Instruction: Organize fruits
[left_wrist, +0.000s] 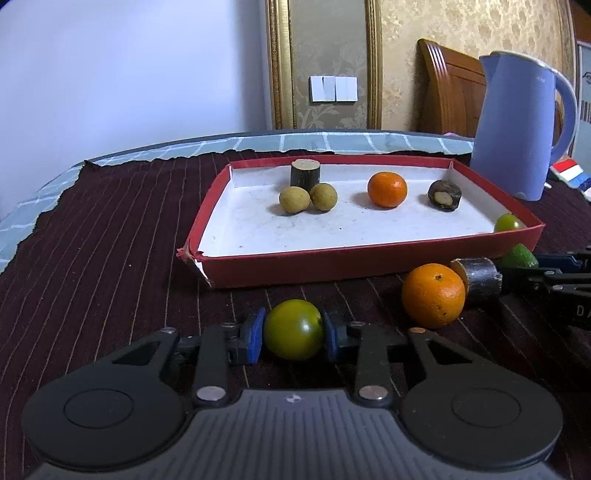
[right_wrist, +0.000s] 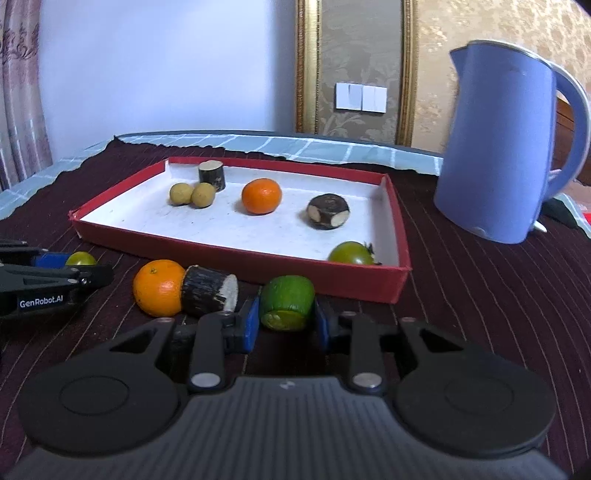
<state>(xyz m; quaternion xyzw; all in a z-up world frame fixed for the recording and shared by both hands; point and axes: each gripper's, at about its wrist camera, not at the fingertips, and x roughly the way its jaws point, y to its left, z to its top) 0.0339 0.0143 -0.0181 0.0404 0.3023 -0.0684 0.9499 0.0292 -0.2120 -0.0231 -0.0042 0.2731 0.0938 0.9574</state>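
Note:
My left gripper (left_wrist: 293, 330) is shut on a green tomato (left_wrist: 293, 328) that rests on the dark striped cloth in front of the red tray (left_wrist: 332, 260). My right gripper (right_wrist: 284, 317) is shut on a cut green lime piece (right_wrist: 287, 302) just before the tray's near wall (right_wrist: 258, 260). Between the two grippers lie an orange (right_wrist: 158, 287) and a dark sugarcane stub (right_wrist: 208, 296), touching each other. Inside the tray sit two small tan fruits (left_wrist: 307, 199), an orange (left_wrist: 387, 189), two dark stubs (left_wrist: 305, 173) (left_wrist: 445, 195) and a green tomato (right_wrist: 351, 253).
A blue kettle (right_wrist: 502, 144) stands to the right of the tray on the cloth. The cloth's ragged far edge (left_wrist: 258, 149) gives way to a pale checked cover. A wooden chair back (left_wrist: 450, 85) and a wall stand behind.

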